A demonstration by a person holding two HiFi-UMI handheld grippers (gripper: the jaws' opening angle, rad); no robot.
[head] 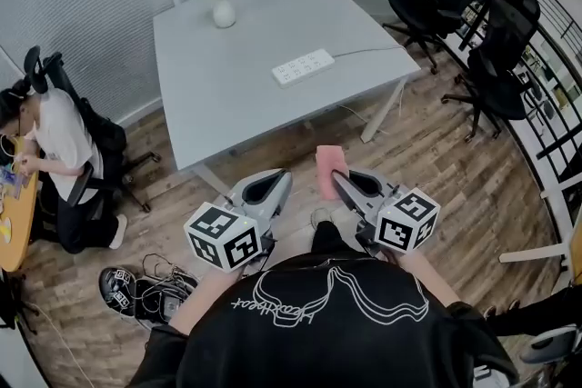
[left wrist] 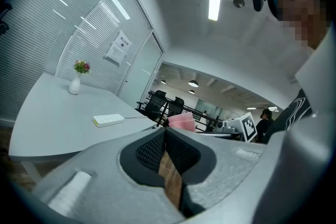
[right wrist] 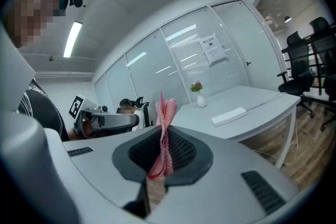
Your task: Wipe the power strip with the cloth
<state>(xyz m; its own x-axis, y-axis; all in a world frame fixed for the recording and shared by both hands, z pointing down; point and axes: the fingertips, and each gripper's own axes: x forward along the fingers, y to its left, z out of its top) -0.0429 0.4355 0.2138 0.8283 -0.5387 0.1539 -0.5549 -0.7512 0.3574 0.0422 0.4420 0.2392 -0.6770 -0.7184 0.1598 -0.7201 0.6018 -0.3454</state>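
Black shirt (head: pixel 318 323) of the person wearing the camera fills the near edge of the head view, printed with a white line drawing. Beyond it, across a strip of wood floor (head: pixel 436 168), stands a large pale grey table (head: pixel 227 77). Black office chairs (head: pixel 464 4) are grouped at the far right, and another person (head: pixel 55 141) sits at the left by a yellow desk edge.

Both hand-held tools are raised near the body, well short of the table. The left gripper (head: pixel 271 186) has its jaws closed together with nothing between them. The right gripper (head: pixel 338 182) is clamped on the cloth (head: pixel 330 168).

The power strip (head: pixel 303 66) lies flat near the table's right edge, well apart from both tools. It is a white oblong with rows of sockets, and its thin cord runs off to the right.

The cloth is pink, with a fine woven texture, folded and standing upright out of the jaws.

A small white vase (head: pixel 224 12) of flowers sits at the far side of the table.
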